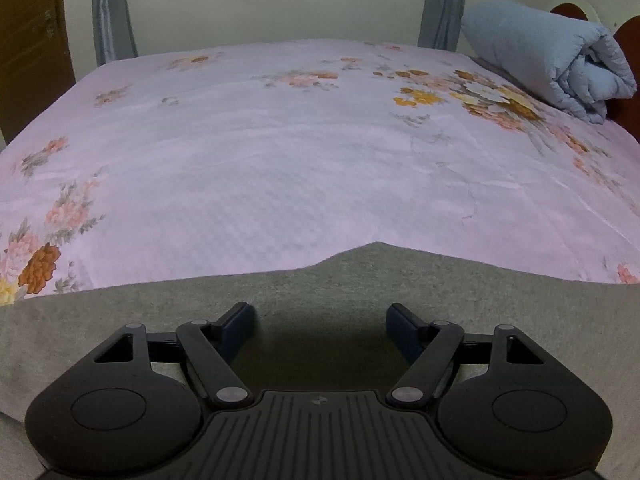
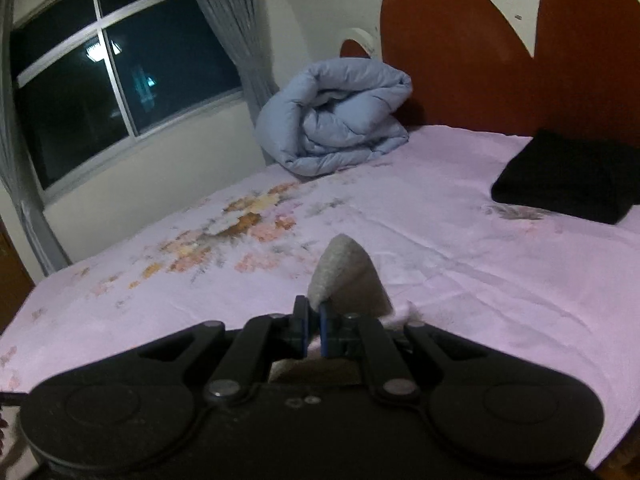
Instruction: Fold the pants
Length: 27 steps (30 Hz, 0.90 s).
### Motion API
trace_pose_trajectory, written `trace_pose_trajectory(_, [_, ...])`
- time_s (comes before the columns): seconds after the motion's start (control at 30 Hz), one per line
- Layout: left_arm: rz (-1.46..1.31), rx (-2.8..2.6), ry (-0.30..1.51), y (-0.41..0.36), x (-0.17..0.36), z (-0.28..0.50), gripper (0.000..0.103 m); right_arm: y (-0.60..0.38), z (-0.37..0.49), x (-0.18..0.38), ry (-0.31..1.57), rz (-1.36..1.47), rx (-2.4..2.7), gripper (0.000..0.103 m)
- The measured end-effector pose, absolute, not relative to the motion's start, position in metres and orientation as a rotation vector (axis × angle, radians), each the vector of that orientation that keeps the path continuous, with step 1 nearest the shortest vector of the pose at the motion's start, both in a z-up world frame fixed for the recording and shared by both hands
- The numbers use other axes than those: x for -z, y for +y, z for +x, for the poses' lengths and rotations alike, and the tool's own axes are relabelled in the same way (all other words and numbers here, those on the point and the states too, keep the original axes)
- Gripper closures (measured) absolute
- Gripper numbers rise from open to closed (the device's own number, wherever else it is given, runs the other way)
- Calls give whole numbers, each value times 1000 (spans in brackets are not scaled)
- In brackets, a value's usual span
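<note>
The grey-green pants (image 1: 360, 280) lie flat on the pink floral bed sheet (image 1: 260, 152) at the near edge of the bed. My left gripper (image 1: 320, 324) is open and hovers just above the pants, its fingers wide apart with nothing between them. My right gripper (image 2: 314, 328) is shut on a corner of the pants (image 2: 344, 272). That corner sticks up in a cone past the fingertips, lifted above the sheet (image 2: 460, 264).
A rolled light-blue duvet (image 1: 552, 60) lies at the bed's far corner; it also shows in the right wrist view (image 2: 336, 120). A folded black garment (image 2: 568, 178) lies by the red headboard (image 2: 460, 52). A window (image 2: 112, 84) with grey curtains is behind.
</note>
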State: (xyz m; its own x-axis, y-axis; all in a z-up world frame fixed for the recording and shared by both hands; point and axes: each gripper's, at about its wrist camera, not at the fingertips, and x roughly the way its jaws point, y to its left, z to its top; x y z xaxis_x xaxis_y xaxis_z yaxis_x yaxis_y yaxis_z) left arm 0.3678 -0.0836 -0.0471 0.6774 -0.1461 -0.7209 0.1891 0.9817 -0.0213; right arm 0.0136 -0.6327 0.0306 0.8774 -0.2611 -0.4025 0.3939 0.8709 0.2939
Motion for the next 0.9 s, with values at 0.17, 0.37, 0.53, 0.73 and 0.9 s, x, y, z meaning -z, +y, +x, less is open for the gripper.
trace_pose_trajectory(0.17, [61,199,801,-84,42,364,28,-661,11,33,486,476,398,103])
trace_pose_trajectory(0.37, [86,216,798,-87,37,360,28,-660,-2,43,444,541,394,103])
trace_pose_trajectory(0.53, [95,228,805,-93,37,356,27,-665,-4,53,454,559,412,103])
trace_pose_trajectory(0.73, [103,231,773,-95,30,345,27,-672,5,71,527,607,426,103])
trace_pose_trajectory(0.9, [91,164,739,-83,23,326,15,-660,-9,43,494,499,509,66])
